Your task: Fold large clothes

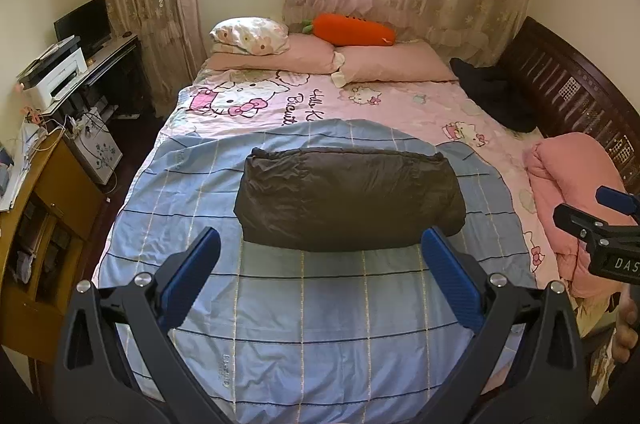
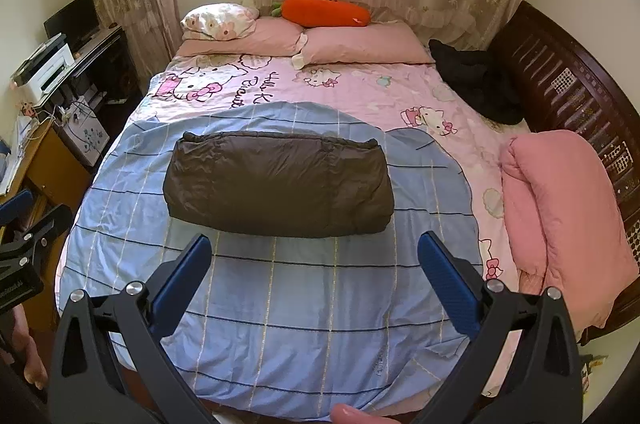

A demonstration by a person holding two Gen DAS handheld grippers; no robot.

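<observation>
Bedroom bed (image 1: 400, 104) carries a blue plaid sheet (image 1: 320, 324) as work surface; dark puffer jacket (image 1: 348, 200) lies folded mid-sheet, looks finished. Left gripper (image 1: 320, 280) and right gripper (image 2: 316, 276) hover nearer than jacket, jaws spread, empty.

Two black grippers: left gripper (image 1: 320, 252) and right gripper (image 2: 314, 258), each with ribbed blue pads (image 1: 450, 276) and round silver screws (image 1: 497, 280). White letters "DAS" on one side.
</observation>
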